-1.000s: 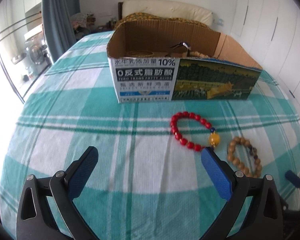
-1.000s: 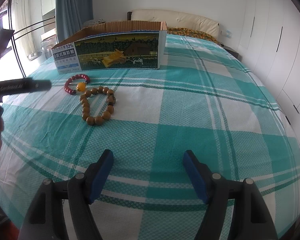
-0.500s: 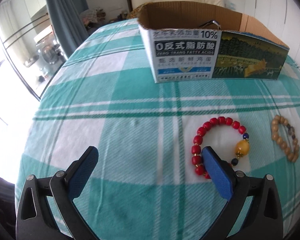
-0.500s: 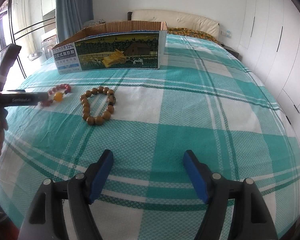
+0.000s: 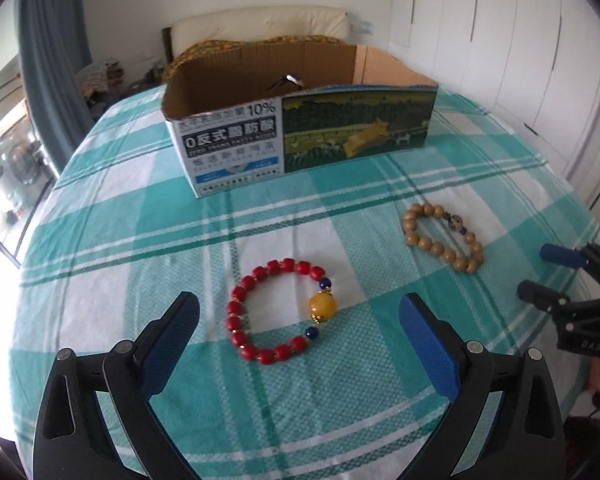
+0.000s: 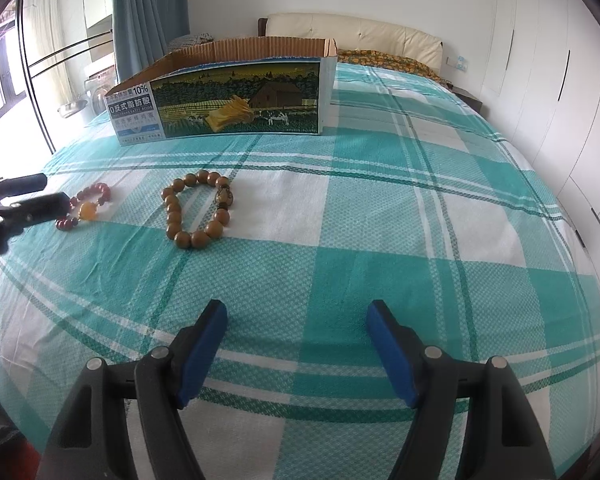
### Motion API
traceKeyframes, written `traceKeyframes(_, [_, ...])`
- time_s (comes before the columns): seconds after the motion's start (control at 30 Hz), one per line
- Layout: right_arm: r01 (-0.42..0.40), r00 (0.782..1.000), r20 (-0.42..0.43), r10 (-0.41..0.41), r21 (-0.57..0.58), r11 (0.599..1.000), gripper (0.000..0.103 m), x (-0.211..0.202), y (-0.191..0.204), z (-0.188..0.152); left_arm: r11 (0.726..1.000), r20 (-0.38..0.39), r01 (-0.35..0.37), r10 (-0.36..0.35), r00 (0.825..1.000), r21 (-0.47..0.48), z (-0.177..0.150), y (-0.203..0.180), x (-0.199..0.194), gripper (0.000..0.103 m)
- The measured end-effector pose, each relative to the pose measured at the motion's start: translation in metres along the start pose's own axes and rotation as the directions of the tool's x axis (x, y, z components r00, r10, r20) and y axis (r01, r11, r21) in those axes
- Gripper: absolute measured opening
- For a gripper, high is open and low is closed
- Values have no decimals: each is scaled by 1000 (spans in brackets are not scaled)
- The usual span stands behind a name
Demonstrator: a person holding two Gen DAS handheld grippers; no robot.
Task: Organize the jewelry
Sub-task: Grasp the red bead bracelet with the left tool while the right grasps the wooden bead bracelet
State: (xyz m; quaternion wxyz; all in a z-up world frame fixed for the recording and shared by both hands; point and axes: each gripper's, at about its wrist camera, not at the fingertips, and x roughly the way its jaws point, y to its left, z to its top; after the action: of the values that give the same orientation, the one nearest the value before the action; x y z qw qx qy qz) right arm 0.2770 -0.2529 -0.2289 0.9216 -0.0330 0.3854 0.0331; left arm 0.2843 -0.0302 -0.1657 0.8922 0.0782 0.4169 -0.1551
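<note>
Red beaded bracelet (image 5: 281,312) lies on the bed (image 5: 340,408) between the closing jaws of the left gripper (image 5: 298,326), untouched, while the right gripper (image 6: 296,330) hovers, jaws apart.

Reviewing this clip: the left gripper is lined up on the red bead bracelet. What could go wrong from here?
1. The left gripper jaws are closing around the red bracelet, which lies flat on the bedspread; the pads may pinch cloth or slide over the beads.
2. The big yellow bead could make the grip uneven, so the bracelet may slip.
3. The cardboard box has a raised front wall; a low carry could snag the bracelet.
</note>
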Motion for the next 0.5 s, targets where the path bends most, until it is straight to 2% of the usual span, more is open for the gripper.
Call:
traceKeyframes(0.07, [-49,999,-19,50,25,998,74,0,-7,7,1000,-34,9,-9,999,23,-1,-5,8,82])
traceKeyframes(0.13, [-65,998,-2,65,31,997,74,-1,-11,15,999,-47,23,-21,999,33,-4,-8,15,78])
traceKeyframes(0.17, [-65,998,-2,65,31,997,74,-1,-11,15,999,-53,25,-23,998,35,-4,-7,19,72])
traceKeyframes(0.23, [-70,998,4,70,20,997,74,2,-12,25,999,-38,45,-44,998,16,-7,-7,19,64])
traceKeyframes(0.3, [-94,995,16,94,6,996,69,5,-10,36,999,-28,39,-39,999,10,-7,-7,19,59])
traceKeyframes(0.33, [-139,990,13,139,-15,990,68,10,-3,46,999,-24,40,-39,999,10,-7,-8,19,58])
traceKeyframes(0.43, [-181,983,14,182,-35,983,60,17,6,54,999,-20,39,-39,999,8,-8,-8,17,55])
traceKeyframes(0.5, [-194,981,-14,193,-80,978,47,34,22,65,999,-19,37,-37,999,5,-8,-8,16,54])
